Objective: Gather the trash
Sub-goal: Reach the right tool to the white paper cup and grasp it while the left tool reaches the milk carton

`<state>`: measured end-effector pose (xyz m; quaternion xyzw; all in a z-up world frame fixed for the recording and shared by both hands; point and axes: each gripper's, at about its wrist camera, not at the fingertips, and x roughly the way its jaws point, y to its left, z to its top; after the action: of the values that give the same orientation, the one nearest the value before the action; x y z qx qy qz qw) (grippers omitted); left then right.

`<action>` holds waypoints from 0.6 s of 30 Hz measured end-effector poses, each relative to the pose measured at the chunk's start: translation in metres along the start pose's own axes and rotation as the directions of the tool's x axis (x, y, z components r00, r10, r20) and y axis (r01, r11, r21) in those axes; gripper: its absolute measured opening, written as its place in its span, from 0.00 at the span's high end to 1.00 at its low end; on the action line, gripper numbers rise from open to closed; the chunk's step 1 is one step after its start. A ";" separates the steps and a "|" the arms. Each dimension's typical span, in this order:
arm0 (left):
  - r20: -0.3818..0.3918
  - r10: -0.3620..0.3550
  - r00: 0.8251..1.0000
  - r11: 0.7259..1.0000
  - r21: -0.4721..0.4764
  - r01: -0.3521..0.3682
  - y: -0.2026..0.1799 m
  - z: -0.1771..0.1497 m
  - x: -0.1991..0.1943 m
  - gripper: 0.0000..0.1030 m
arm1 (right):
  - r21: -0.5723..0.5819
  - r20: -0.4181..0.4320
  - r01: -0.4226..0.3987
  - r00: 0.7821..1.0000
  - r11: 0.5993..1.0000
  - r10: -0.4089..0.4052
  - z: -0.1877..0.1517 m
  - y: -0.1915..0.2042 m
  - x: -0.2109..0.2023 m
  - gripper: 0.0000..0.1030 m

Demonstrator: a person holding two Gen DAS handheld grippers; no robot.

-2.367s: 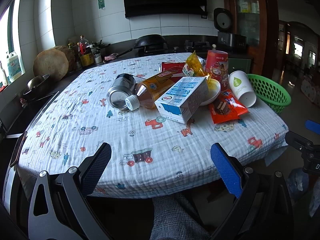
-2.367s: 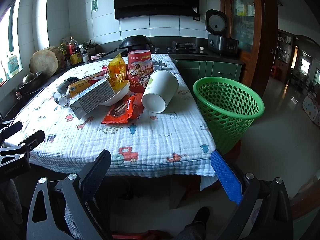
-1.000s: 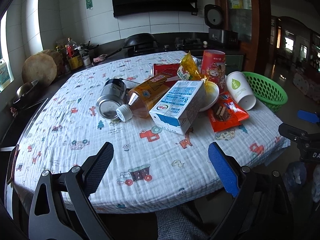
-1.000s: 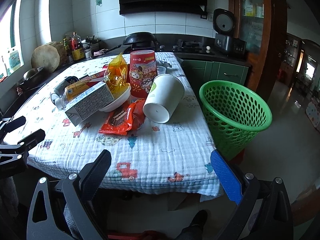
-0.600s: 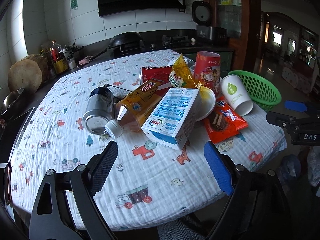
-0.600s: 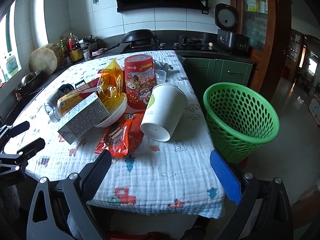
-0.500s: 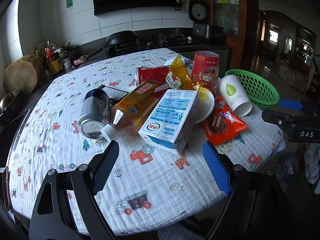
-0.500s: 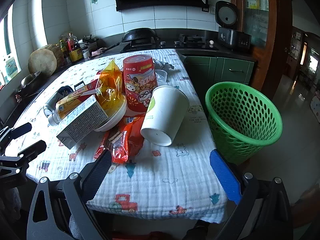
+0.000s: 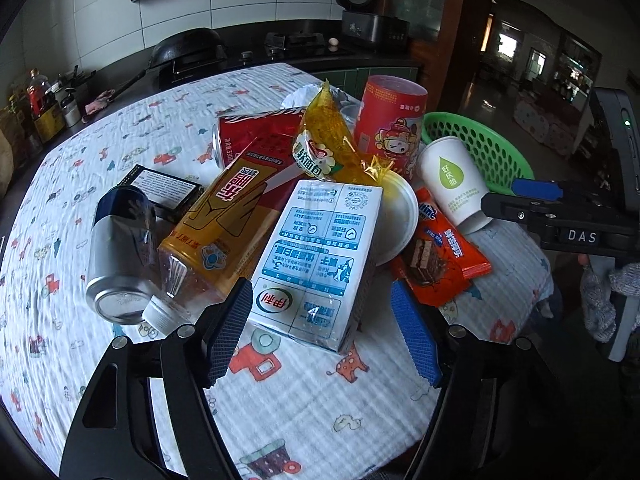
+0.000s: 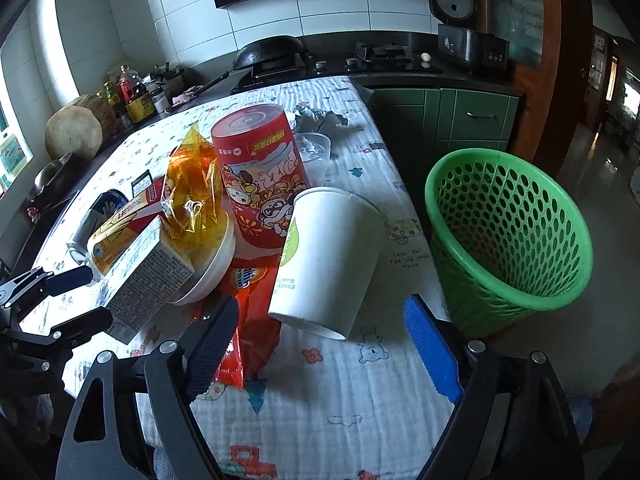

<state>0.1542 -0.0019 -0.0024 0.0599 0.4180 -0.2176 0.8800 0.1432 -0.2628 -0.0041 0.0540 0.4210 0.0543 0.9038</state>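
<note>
A heap of trash lies on the clothed table (image 9: 296,408). A blue-and-white milk carton (image 9: 320,256) lies on its side; my open left gripper (image 9: 324,336) hovers just before its near end, empty. Beside it are an orange tea bottle (image 9: 224,224), a silver can (image 9: 120,248), a red can (image 9: 256,132), a yellow snack bag (image 9: 328,148), a white bowl (image 9: 396,216) and an orange wrapper (image 9: 440,256). My open right gripper (image 10: 320,344) is just before a tipped white paper cup (image 10: 324,256), which leans on a red tube (image 10: 260,176). A green basket (image 10: 512,232) stands right of the table.
A kitchen counter with a wok (image 10: 268,54), stove and rice cooker (image 10: 456,12) runs behind the table. Bottles and a round wooden board (image 10: 74,132) are at the far left. Crumpled foil and a clear plastic cup (image 10: 316,148) lie behind the red tube.
Both grippers have moved forward over the table edge toward the trash heap: the left up to the milk carton, the right up to the paper cup. Both stayed open.
</note>
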 end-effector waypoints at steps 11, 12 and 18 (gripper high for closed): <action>-0.042 -0.118 0.992 0.993 -0.008 0.118 0.011 0.019 0.023 0.32 | 0.011 -0.031 -0.008 0.999 1.000 0.008 0.007 -0.009 0.018 0.21; -0.047 -0.118 0.992 0.993 -0.002 0.118 0.011 0.021 0.024 0.32 | 0.010 -0.033 -0.012 0.999 1.000 0.013 0.007 -0.009 0.018 0.21; -0.075 -0.116 0.990 0.993 0.015 0.117 0.015 0.029 0.032 0.32 | 0.011 -0.045 -0.032 0.998 0.999 0.032 0.011 -0.010 0.025 0.21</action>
<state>0.1995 -0.0074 -0.0095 0.0519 0.4509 -0.2704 0.8490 0.1684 -0.2696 -0.0177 0.0642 0.4408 0.0677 0.8927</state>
